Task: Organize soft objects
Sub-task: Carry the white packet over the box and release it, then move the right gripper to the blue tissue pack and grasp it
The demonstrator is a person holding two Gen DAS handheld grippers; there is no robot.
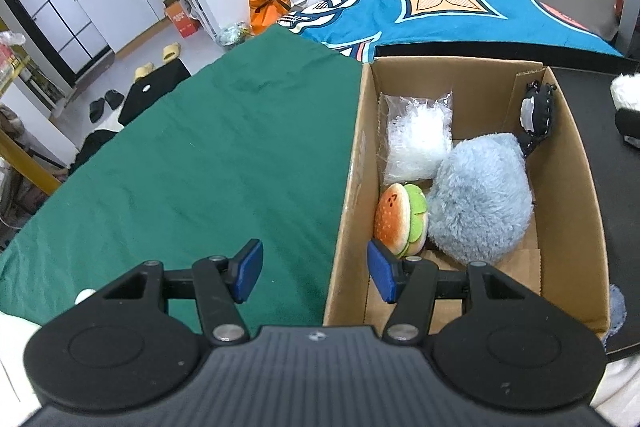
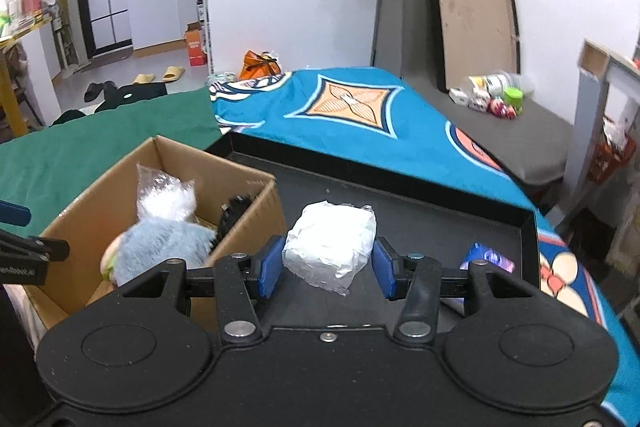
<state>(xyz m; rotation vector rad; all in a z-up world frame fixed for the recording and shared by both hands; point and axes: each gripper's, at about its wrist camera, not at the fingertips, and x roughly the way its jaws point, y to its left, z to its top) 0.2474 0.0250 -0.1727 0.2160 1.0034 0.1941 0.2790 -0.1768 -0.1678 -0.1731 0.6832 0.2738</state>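
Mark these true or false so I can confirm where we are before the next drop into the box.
1. The right tool has a white wrapped bundle between its pads. True.
2. The cardboard box is empty. False: it holds a burger plush, a blue fluffy toy, a clear plastic bag and a black item.
3. The left tool holds the burger plush. False: nothing sits between its pads.
4. The box sits beside a green cloth. True.
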